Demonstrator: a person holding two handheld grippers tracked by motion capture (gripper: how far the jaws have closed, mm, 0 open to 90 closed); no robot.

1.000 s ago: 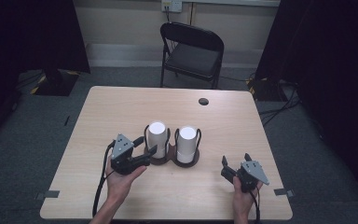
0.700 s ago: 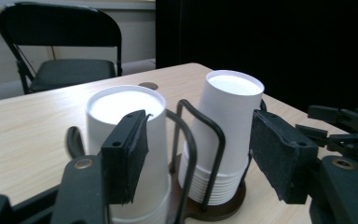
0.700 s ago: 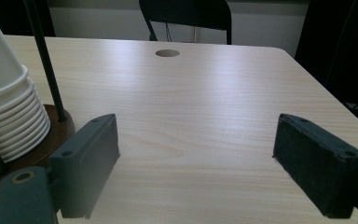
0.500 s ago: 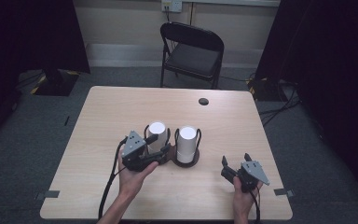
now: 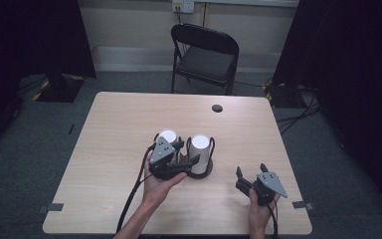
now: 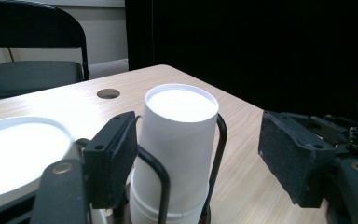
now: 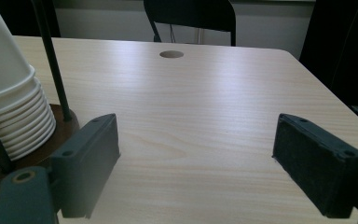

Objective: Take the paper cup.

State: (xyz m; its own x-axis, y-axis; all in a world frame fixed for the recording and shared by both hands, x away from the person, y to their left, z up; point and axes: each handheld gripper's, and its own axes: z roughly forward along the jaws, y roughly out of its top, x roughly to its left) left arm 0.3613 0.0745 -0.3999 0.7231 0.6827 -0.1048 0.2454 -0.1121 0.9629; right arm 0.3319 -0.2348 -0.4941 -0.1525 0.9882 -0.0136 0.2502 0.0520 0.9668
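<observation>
Two stacks of upturned white paper cups stand in a black wire holder (image 5: 203, 174) with a dark round base, mid-table. My left gripper (image 5: 188, 152) reaches from in front of the left stack (image 5: 167, 136) toward the right stack (image 5: 200, 149). Its jaws have just been opening. In the left gripper view the right stack (image 6: 182, 135) sits between the parted jaws of that gripper (image 6: 200, 154), the left pad by a wire, the right pad clear of the cups. My right gripper (image 5: 250, 170) rests open near the front right edge, its jaws (image 7: 196, 163) around bare wood, the cups (image 7: 9, 107) at its left.
The light wood table (image 5: 119, 129) has a round cable hole (image 5: 217, 108) near its far edge. A black folding chair (image 5: 204, 50) stands behind the table. Cables lie on the floor at the right (image 5: 298, 112).
My left gripper has moved right, from beside the left stack to the front of the right stack, and its jaws have parted. The right gripper has stayed put.
</observation>
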